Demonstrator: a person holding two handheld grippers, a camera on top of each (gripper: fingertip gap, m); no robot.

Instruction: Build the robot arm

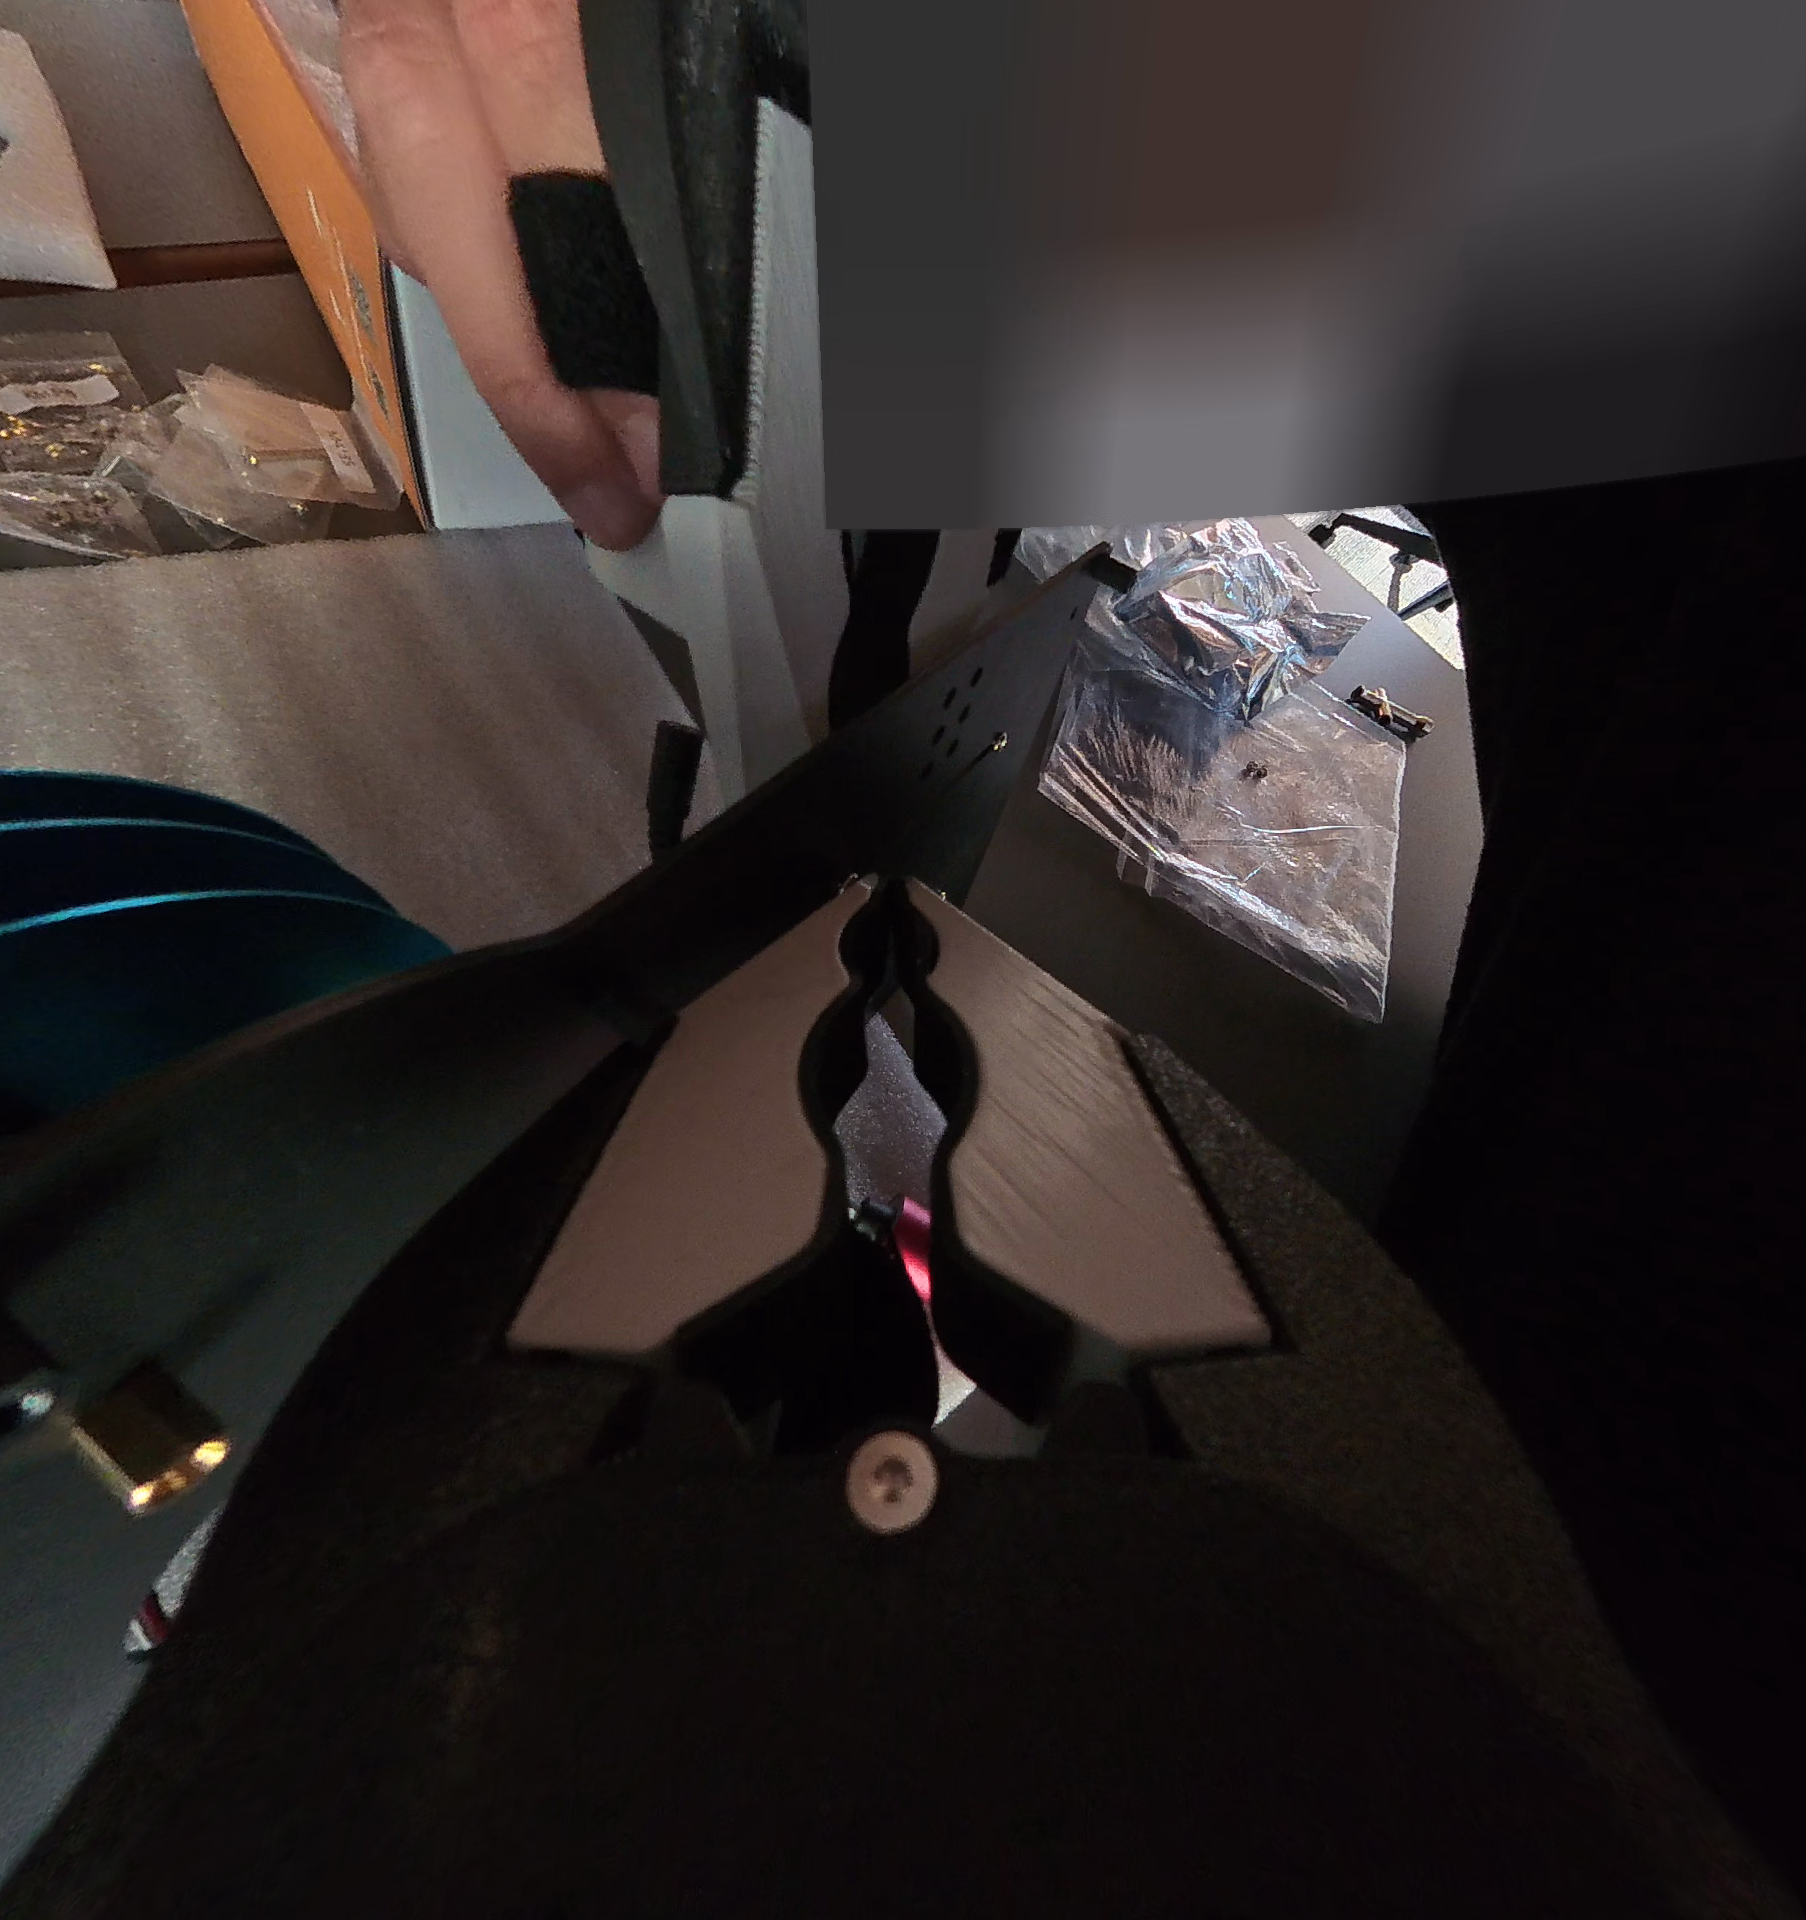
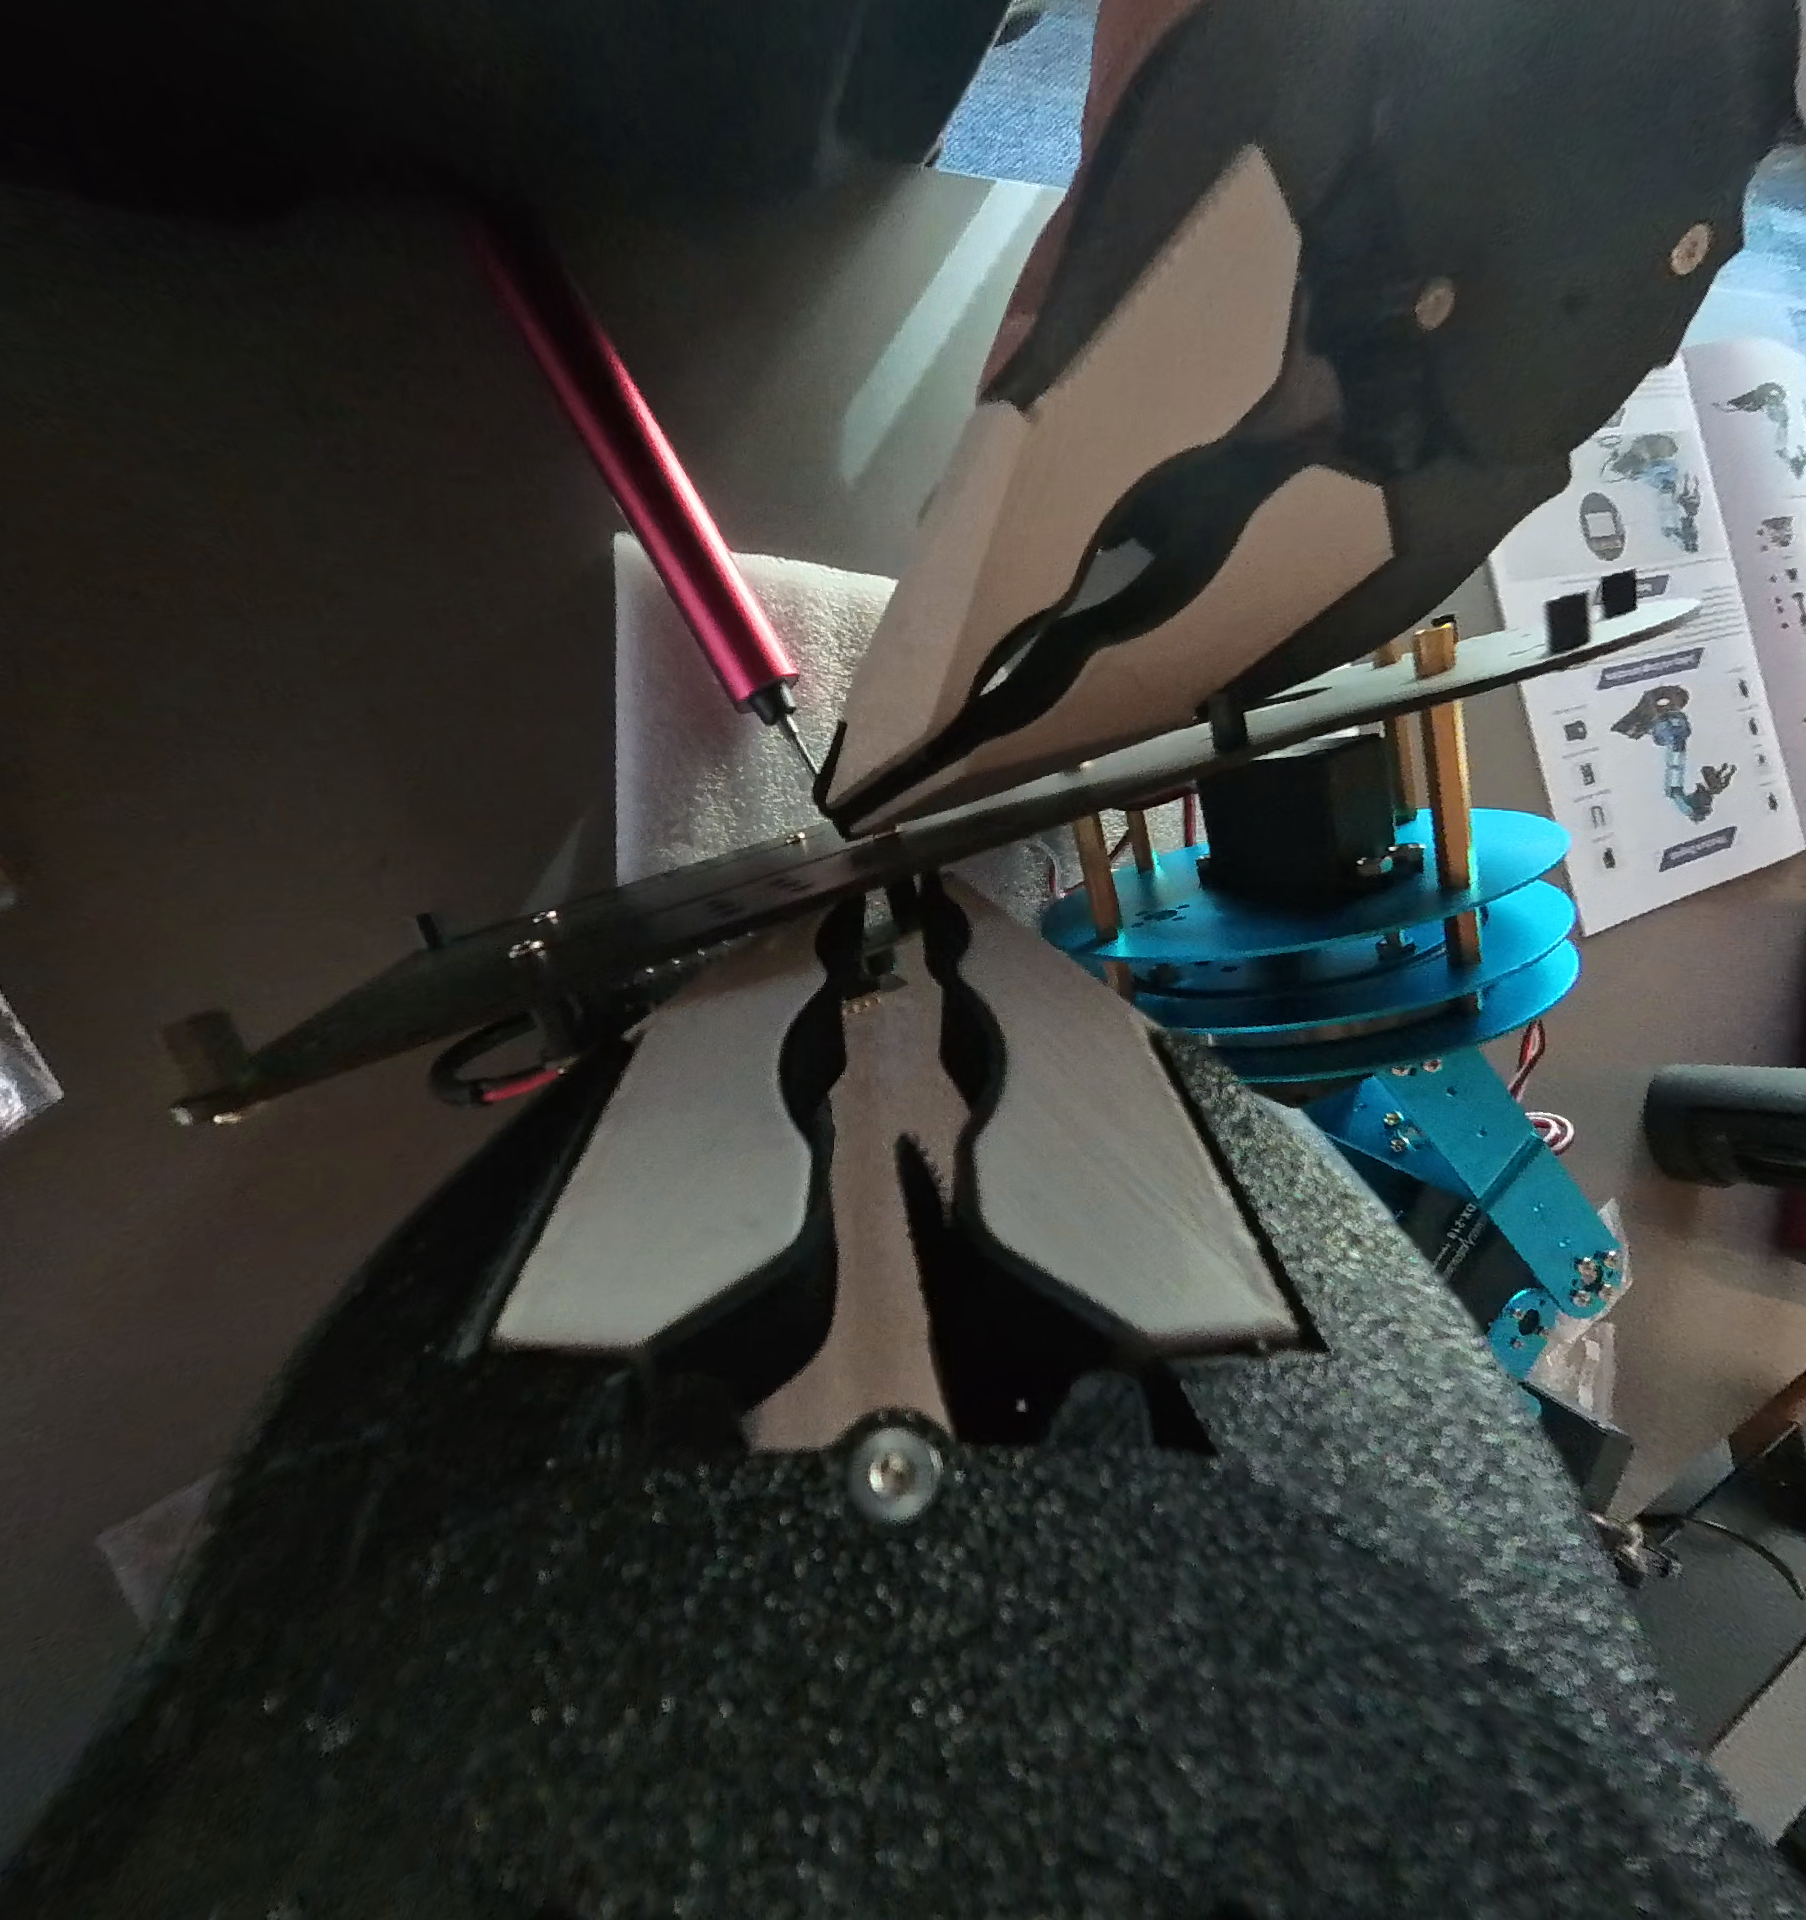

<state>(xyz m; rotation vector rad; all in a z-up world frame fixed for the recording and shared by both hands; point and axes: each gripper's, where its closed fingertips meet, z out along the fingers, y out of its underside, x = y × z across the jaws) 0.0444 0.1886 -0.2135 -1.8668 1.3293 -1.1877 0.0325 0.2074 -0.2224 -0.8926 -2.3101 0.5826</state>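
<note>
In the left wrist view, my left tool [image 1: 894, 894] has its fingers closed at the tips on a small screwdriver bit against the black plate [image 1: 940, 758]. In the right wrist view, my right tool [image 2: 904, 883] pinches that plate's edge, the red screwdriver [image 2: 634, 468] just above, blue discs [image 2: 1325, 935] beside on the desk [image 2: 255, 623].

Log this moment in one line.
left claw: shut on black plate | right claw: at plate, unclear | pink screwdriver: tip near plate
</note>
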